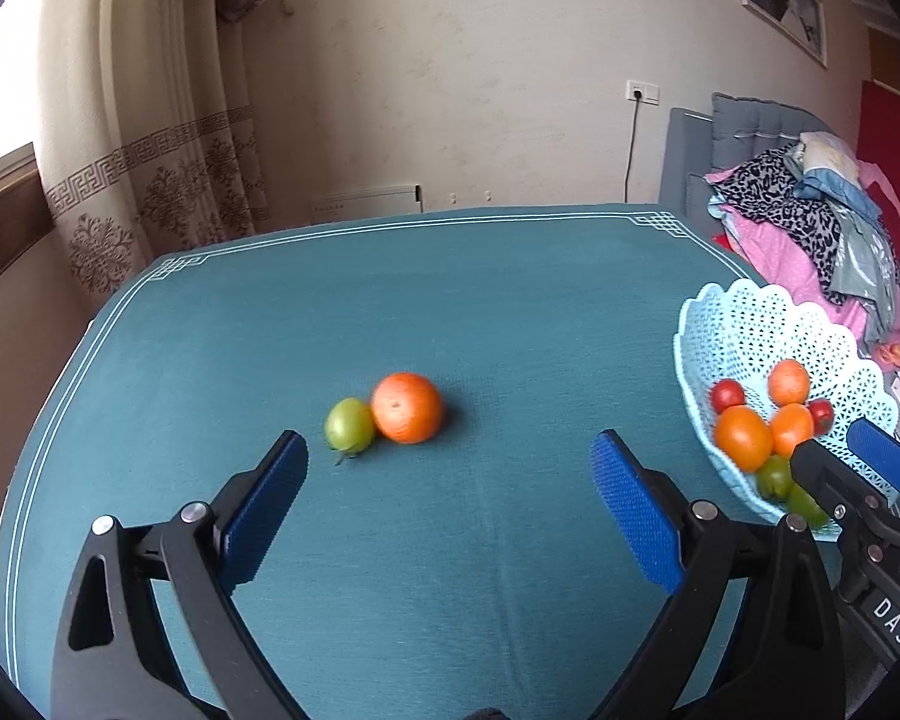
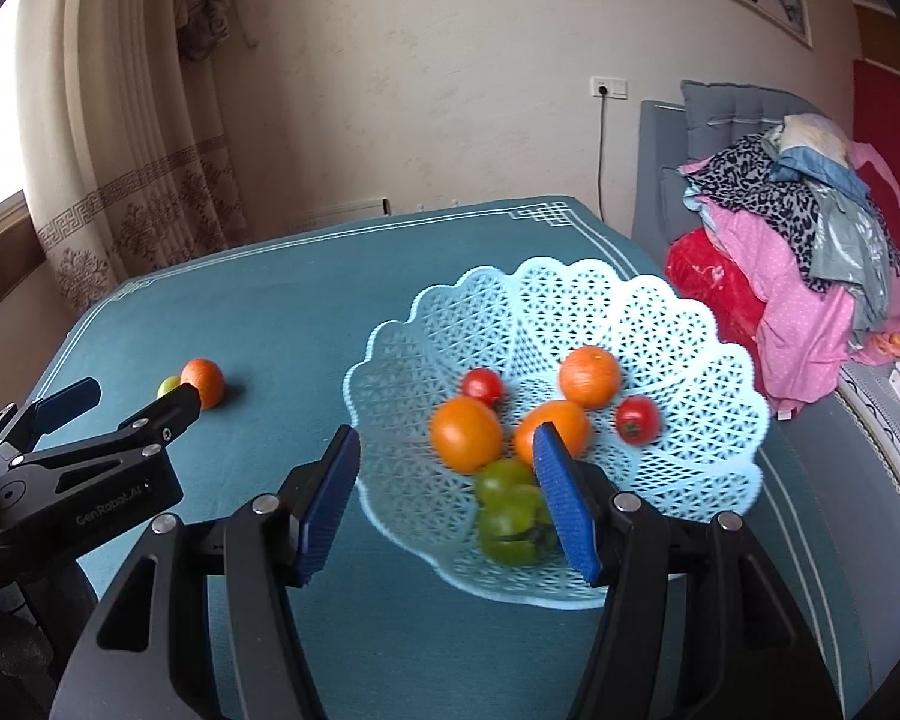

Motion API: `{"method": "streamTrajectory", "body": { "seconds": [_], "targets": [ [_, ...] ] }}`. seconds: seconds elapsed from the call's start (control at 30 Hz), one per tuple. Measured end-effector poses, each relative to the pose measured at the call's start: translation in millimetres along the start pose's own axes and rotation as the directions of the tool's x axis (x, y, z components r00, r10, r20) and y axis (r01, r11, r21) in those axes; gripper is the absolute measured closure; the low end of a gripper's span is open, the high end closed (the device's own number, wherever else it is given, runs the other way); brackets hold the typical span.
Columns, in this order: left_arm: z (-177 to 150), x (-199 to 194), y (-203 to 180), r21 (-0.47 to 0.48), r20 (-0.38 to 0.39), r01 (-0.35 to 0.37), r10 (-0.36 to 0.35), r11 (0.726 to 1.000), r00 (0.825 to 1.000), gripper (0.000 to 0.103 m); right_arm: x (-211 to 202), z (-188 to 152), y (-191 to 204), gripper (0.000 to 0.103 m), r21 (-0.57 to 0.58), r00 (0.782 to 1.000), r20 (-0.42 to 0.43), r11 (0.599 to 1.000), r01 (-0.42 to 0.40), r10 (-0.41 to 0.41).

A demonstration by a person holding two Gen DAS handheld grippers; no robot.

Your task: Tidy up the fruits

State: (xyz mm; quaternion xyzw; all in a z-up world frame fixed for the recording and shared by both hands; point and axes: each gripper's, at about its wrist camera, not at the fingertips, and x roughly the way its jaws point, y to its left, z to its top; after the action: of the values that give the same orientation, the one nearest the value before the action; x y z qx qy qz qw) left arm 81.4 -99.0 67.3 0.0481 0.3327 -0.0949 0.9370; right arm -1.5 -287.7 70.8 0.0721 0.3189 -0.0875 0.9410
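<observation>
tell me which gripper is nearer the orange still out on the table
Left. The left gripper hangs open just short of the loose orange; the right gripper is off to its right, open over the basket.

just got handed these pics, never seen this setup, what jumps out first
The pale blue lattice basket on the right of the teal tablecloth, holding orange, red and green fruit, catches the eye first. Next, a lone orange with a green fruit touching its left side, out on the cloth ahead of the open left gripper. The right gripper hangs open at the basket's near rim.
</observation>
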Motion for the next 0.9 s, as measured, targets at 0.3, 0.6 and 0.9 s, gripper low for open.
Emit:
{"method": "streamTrajectory", "body": {
  "seconds": [0.3,0.6,0.9],
  "targets": [
    [-5.0,10.3,27.6,-0.029,-0.017,-0.015,0.015,0.999,1.000,0.006,8.5,1.6,31.2,0.043,-0.056,1.000,-0.021,0.998,-0.012,0.011],
    [-10.0,36.3,82.7,-0.104,-0.067,-0.013,0.006,0.995,0.998,0.007,18.9,-3.5,63.0,0.043,-0.114,0.997,-0.056,0.992,-0.057,0.051],
    [-2.7,65.6,86.3,-0.063,-0.104,0.057,-0.063,0.996,0.993,0.024,21.0,-6.0,75.6,0.033,-0.137,0.995,-0.062,0.987,-0.080,0.072]
  ]
}}
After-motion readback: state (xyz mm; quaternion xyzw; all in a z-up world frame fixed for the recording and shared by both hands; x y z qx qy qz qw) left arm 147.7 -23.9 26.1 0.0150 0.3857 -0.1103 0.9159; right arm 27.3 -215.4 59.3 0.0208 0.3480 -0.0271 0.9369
